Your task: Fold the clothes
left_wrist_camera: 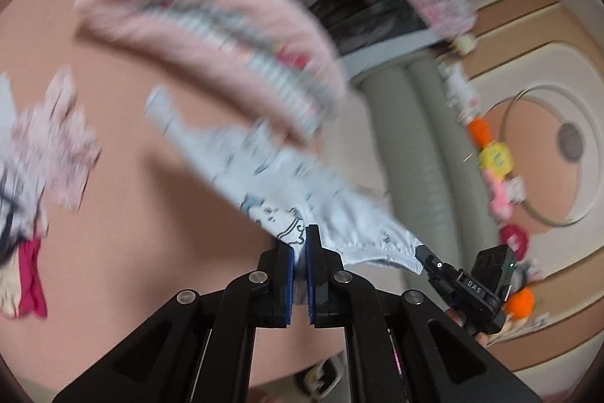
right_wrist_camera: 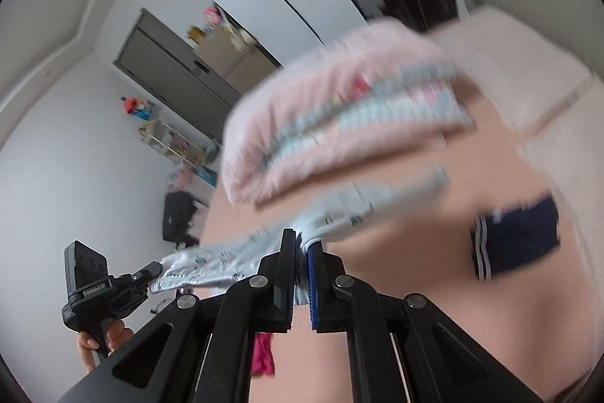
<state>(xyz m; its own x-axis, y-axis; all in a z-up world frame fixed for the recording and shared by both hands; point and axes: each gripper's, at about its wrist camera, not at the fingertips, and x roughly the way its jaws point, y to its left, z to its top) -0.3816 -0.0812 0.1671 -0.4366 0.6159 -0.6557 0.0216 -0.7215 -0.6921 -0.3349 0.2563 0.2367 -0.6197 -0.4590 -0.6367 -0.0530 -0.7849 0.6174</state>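
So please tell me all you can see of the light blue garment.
The light blue garment is thin, soft cloth with small cartoon prints and a gathered elastic edge. It hangs blurred in the air above the pink surface, stretched between the left tongs and right tongs, both shut on its edge.

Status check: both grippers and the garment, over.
Left gripper and right gripper both shut on the light blue printed garment, held up between them. Pink garment hangs blurred just beyond. Nothing blocking.

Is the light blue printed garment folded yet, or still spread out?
Spread, not folded: the light blue garment hangs stretched between left gripper and right gripper, both shut on its edge.
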